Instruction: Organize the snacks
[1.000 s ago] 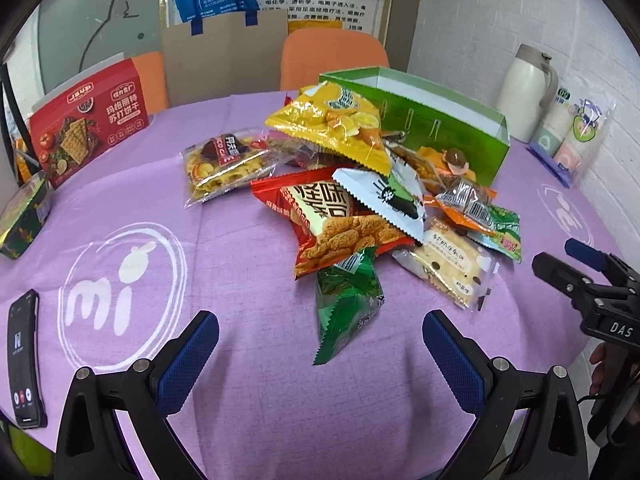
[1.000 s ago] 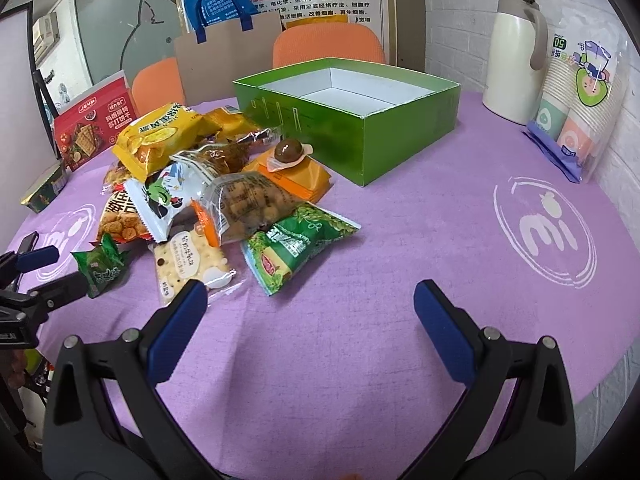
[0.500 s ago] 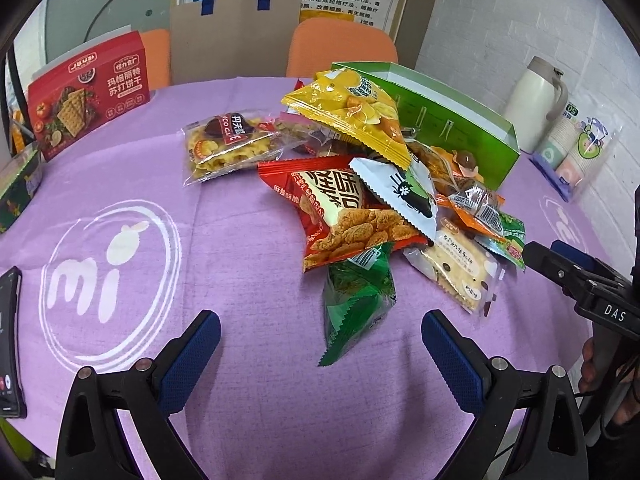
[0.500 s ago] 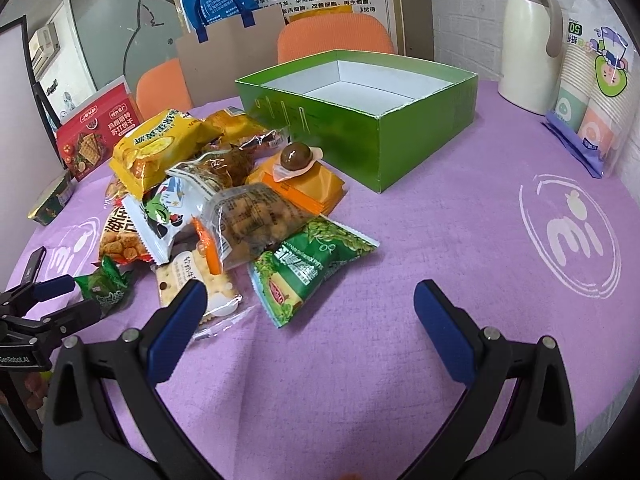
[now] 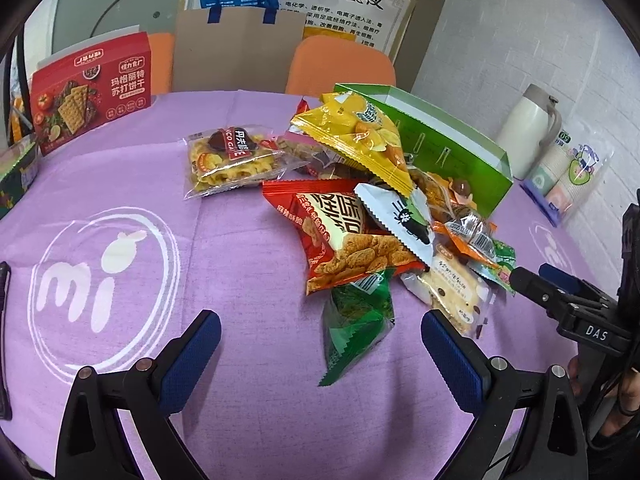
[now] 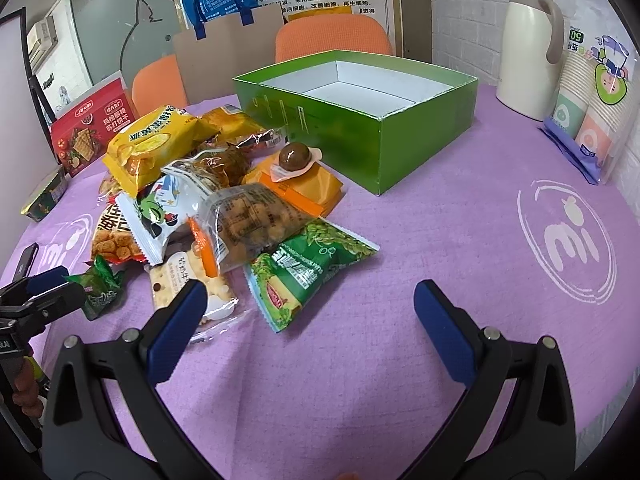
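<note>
You are barely starting: the green box [image 6: 384, 128] is standing empty, its white floor bare, and every snack is lying outside it in a heap [image 6: 224, 200] on the purple counter [image 6: 460, 248], just beside the box's left wall.

Your left hand-held gripper [image 5: 320, 354] is hovering with its jaws spread wide and nothing between them, pointing at the dark green packet [image 5: 352, 320] at the near edge of the heap. That packet is lying partly tucked under the red bag [image 5: 344, 240], so you are probably going to need to slide it free rather than lift straight up.

Your right hand-held gripper [image 6: 308, 314] is also gaping wide and holding nothing, with the light green bag [image 6: 308, 268] lying just ahead of it and the cracker pack [image 6: 188, 280] beside its left finger [image 6: 178, 320].

The yellow chip bag [image 5: 360, 136] is sitting on top of the heap, and a clear pack of cookies [image 5: 232, 156] is lying a little apart on the far side. A small brown sweet [image 6: 295, 157] is resting on the orange pack [image 6: 304, 188] close to the box.

So everything is waiting to go in; nothing is sorted yet. The loose, overlapping wrappers are likely to shift as you are pulling one out.
</note>
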`<state>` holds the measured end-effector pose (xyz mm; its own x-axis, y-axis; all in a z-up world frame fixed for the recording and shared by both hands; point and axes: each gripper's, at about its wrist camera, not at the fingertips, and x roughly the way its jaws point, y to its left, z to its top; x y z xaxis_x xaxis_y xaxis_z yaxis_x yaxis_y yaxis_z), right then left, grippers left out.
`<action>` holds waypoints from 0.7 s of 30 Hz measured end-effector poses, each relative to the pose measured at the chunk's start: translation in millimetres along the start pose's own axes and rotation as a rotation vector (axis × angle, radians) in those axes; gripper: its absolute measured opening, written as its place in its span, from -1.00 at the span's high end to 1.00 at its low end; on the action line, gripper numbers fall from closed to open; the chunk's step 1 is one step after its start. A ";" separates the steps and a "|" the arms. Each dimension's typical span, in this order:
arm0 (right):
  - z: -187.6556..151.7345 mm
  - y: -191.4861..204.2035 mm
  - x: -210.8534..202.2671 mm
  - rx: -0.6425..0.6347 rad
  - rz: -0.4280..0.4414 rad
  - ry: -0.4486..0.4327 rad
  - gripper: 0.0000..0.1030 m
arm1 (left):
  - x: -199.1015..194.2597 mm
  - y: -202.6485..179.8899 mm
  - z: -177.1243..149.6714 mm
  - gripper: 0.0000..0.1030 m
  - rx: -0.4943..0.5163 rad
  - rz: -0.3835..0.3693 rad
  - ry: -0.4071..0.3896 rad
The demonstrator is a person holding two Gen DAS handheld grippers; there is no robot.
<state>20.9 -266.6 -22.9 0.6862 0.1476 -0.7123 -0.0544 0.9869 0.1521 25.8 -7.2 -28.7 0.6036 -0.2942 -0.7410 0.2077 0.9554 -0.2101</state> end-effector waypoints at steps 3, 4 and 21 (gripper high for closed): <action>-0.2 0.2 0.1 0.000 -0.001 -0.001 -0.99 | 3.3 1.6 -1.2 -0.97 -0.010 0.002 0.012; -0.2 0.2 0.3 0.000 -0.003 0.000 -0.99 | 4.0 1.8 -1.8 -0.95 -0.007 -0.002 0.016; 7.4 -3.2 19.4 0.065 -0.009 0.002 -0.98 | 16.1 -8.4 2.3 0.21 0.033 -0.113 0.066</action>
<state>39.8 -267.4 -32.2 0.6846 0.1393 -0.7154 -0.0012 0.9818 0.1900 35.5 -19.9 -37.4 0.5229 -0.3960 -0.7548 0.2975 0.9146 -0.2738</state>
